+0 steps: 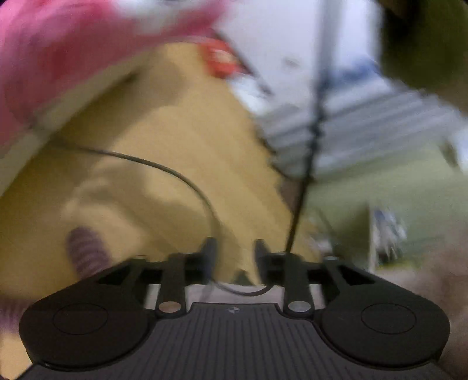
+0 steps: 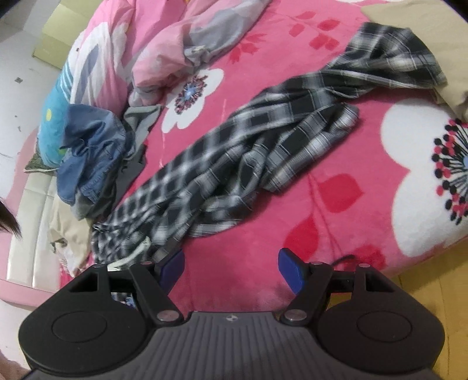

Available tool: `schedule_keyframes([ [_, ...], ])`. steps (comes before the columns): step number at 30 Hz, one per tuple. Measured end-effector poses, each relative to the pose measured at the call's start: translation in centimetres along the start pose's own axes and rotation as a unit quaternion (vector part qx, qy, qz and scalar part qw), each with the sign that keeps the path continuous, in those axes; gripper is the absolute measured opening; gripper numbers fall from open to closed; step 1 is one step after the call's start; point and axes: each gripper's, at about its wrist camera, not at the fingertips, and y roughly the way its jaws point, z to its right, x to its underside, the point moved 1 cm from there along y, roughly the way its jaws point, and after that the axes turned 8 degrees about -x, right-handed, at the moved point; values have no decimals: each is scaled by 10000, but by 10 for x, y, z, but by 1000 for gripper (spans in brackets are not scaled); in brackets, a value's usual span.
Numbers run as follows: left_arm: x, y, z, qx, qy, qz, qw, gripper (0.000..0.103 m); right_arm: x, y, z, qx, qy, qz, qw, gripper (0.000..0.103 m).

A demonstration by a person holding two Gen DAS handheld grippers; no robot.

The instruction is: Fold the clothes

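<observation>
Nearest in the right wrist view, the right gripper (image 2: 231,270) has its two blue-tipped fingers (image 2: 289,270) spread wide apart with nothing between them, and it hovers over the near edge of the pink floral blanket (image 2: 336,204). Just beyond the left finger lies the plaid shirt (image 2: 234,152), black, white and grey, crumpled and stretched in a long diagonal band across the blanket. Its near end almost touches the left fingertip, but whether it really touches cannot be told. To the left of the shirt is a heap of blue denim clothing (image 2: 90,157), with a grey garment (image 2: 140,119) just beside it. Behind the shirt, at the far side, lies a pink quilt (image 2: 152,43) bunched in folds. At the far right end of the shirt, a beige cloth (image 2: 409,17) lies under and beside the shirt's edge.

The left wrist view is strongly blurred. The left gripper (image 1: 234,257) shows its dark fingers with a narrow gap between them, and nothing is seen held there. It points at a yellowish floor (image 1: 175,140), where a thin black cable (image 1: 163,166) curves. Beyond the floor, the pink bedding (image 1: 58,52) appears at the upper left.

No box, basket or other container can be made out in either view.
</observation>
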Motion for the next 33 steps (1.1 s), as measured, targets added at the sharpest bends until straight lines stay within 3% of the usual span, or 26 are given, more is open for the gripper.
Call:
schedule_keyframes([
  [3,0,-40,-64,-534,-1120,390,9915,37,0,0,-6,99,-156,109,9998,73],
  [7,13,-111,-134,-1295,-2174,1071,9615,40,-6,3,-20,145,-349,199,9991,73],
  [10,22,-161,-170,-1924,-2525,1538,9357,41,-11,14,-33,158,-442,215,9987,73],
  [14,32,-222,-206,-2429,-2818,2140,9032,42,-24,34,-58,185,-666,256,9973,73],
  [21,42,-284,-241,-2758,-3323,2777,8581,45,-41,85,-116,467,-1495,194,9875,72],
  [24,39,-303,-262,-2892,-3498,2935,8413,45,-44,115,-147,630,-2048,95,9767,70],
  [28,59,-338,-296,-3158,-3755,3042,8166,45,-48,163,-190,760,-2979,-49,9516,68],
  [33,76,-370,-339,-3511,-3962,3034,7923,45,-43,226,-227,837,-3752,-450,9221,57],
])
